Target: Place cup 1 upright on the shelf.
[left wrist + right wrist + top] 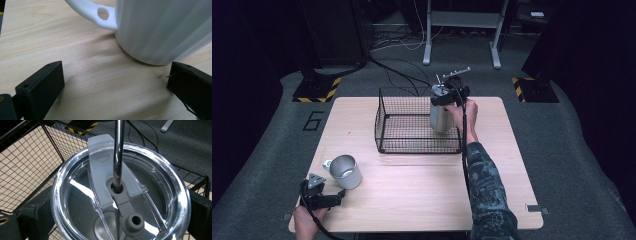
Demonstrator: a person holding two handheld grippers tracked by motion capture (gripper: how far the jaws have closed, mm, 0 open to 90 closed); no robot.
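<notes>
A steel tumbler (441, 116) with a clear lid (125, 195) and a metal straw (118, 152) stands upright at the right end of a black wire basket (384, 120). My right gripper (446, 98) is shut on the tumbler near its top, one black jaw on each side of the lid. A white mug (345, 171) with its handle to the left stands on the table's front left. My left gripper (337, 198) lies just in front of the mug, open, its fingers (40, 87) wide apart on the wood with the mug (162, 30) just beyond them.
The wooden table (422, 200) has bare wood across its front and right. Beyond its far edge run cables (397, 70) on grey carpet, hazard-striped bases (317, 90) and a white frame's legs (428, 50).
</notes>
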